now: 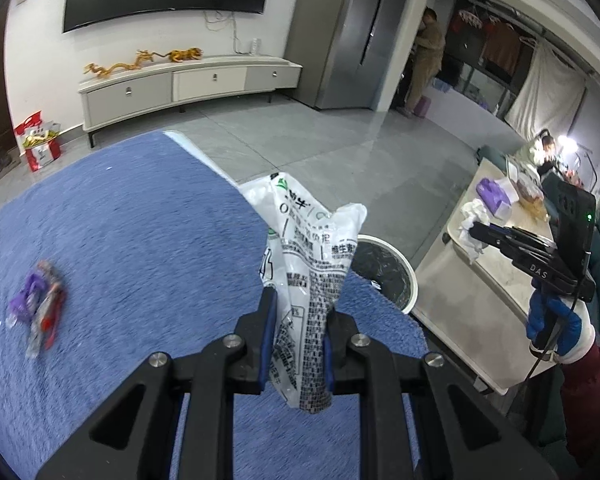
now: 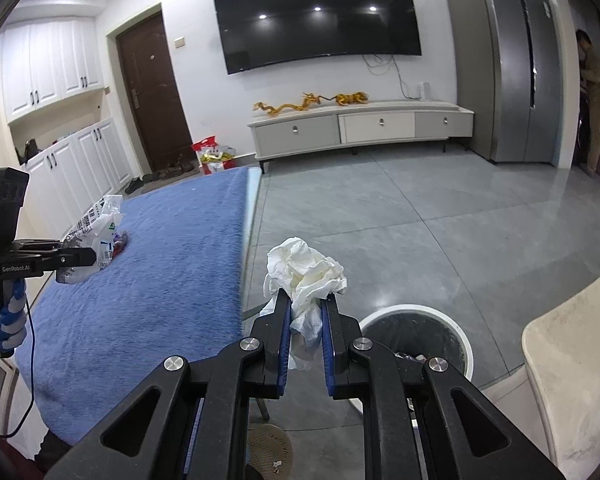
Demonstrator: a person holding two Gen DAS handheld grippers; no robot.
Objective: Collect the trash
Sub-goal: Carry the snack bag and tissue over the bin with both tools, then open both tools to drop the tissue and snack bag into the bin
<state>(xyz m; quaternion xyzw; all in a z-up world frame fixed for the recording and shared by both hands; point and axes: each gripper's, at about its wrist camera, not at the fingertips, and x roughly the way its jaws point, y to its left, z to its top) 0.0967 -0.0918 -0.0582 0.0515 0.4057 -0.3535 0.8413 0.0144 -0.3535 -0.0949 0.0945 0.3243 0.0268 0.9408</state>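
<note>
My left gripper [image 1: 300,300] is shut on a white printed plastic wrapper [image 1: 312,256] and holds it above the blue cloth-covered table [image 1: 140,220], near its right edge. My right gripper [image 2: 306,296] is shut on a crumpled white tissue [image 2: 306,268] and holds it above the floor, left of the round white trash bin [image 2: 458,326]. The bin also shows in the left wrist view [image 1: 408,276], behind the wrapper. Small purple and red wrappers [image 1: 38,304] lie on the table at the left. The left gripper with its wrapper shows in the right wrist view [image 2: 88,256].
A beige table [image 1: 496,276] with tissues and a purple pack stands right of the bin; its corner shows in the right wrist view [image 2: 572,360]. A TV cabinet [image 2: 360,128], fridge [image 2: 512,68] and a person stand at the far side of the grey tiled floor.
</note>
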